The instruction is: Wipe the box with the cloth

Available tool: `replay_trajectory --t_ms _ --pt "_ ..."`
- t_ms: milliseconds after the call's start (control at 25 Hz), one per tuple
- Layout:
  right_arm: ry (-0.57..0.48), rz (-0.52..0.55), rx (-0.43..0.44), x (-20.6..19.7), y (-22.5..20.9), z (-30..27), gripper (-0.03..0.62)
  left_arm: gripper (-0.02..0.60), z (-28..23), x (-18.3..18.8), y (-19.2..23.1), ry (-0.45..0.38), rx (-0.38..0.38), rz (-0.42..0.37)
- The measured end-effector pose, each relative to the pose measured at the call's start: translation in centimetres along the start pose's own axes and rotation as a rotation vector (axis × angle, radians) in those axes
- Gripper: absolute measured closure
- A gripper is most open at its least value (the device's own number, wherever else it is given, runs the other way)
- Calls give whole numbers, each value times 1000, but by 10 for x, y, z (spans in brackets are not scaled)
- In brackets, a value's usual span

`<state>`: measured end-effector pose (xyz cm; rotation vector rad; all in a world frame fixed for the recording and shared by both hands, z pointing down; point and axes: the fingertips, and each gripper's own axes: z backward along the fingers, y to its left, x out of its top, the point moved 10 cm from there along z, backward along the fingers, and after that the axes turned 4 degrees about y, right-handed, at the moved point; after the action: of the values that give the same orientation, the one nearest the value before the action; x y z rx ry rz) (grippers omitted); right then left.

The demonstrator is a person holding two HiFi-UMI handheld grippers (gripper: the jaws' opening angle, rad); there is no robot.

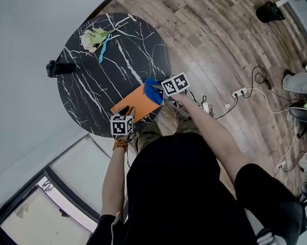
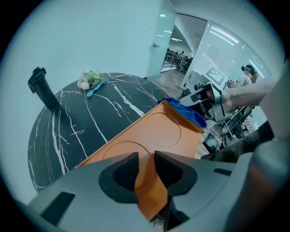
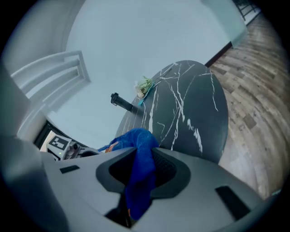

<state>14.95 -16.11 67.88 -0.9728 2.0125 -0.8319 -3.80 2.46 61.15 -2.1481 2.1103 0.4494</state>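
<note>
The round black desk (image 1: 88, 82) with white marble veining lies under the box, and its rim nearest the person appears to run just beneath the box's near side. The flat orange cardboard box (image 1: 136, 102), with two shallow circles pressed into its top, is the thing to be wiped. The left gripper (image 2: 146, 170) has its jaws closed partway on the box's near corner, the orange board filling the gap between its pads, so it seems to be steadying the box. At the box's opposite end, the right gripper (image 3: 144, 170) is clamped almost fully shut on a bunched bright blue cloth (image 1: 152, 90), which spills out past the jaws onto that end of the box. Well beyond the box, a small bunch of pale flowers (image 1: 92, 39) and a black handle-like object (image 1: 58, 68) lie apart from the work. The main risk I see is the box pivoting about its single pinched corner when the cloth drags across, which could swing it off the desk. The cloth is also held by a narrow fold and could pull free, or a stroke begun so near the box's end could run off it.
</note>
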Motion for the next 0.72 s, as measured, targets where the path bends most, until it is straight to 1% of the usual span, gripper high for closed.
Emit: replay_trajectory --t_ms 120,200,280,400,480,520,560,640,720 --pt "-17 27 -26 21 -3 -10 516 480 -1 2 -1 6 5 11" --pt "-13 26 -24 18 -5 -8 516 480 -2 1 -4 1 9 30" --pt "18 32 -25 0 -6 -3 516 483 -2 0 -4 -7 14 47" --pt "70 14 -25 -43 -8 11 516 485 -2 0 -3 -16 18 61" --pt "68 -27 -18 -62 -7 19 516 485 -2 0 -2 -23 18 62" --pt "63 -34 -14 -63 -6 21 516 485 -2 -1 -2 -28 18 63" --pt "58 -26 -12 -58 -4 22 516 486 -2 -1 -2 -34 19 65" --pt "35 20 -23 -35 5 21 516 489 -3 -4 -4 -50 18 67" --pt "7 87 -64 -4 22 15 516 491 -3 -8 -6 -70 17 59"
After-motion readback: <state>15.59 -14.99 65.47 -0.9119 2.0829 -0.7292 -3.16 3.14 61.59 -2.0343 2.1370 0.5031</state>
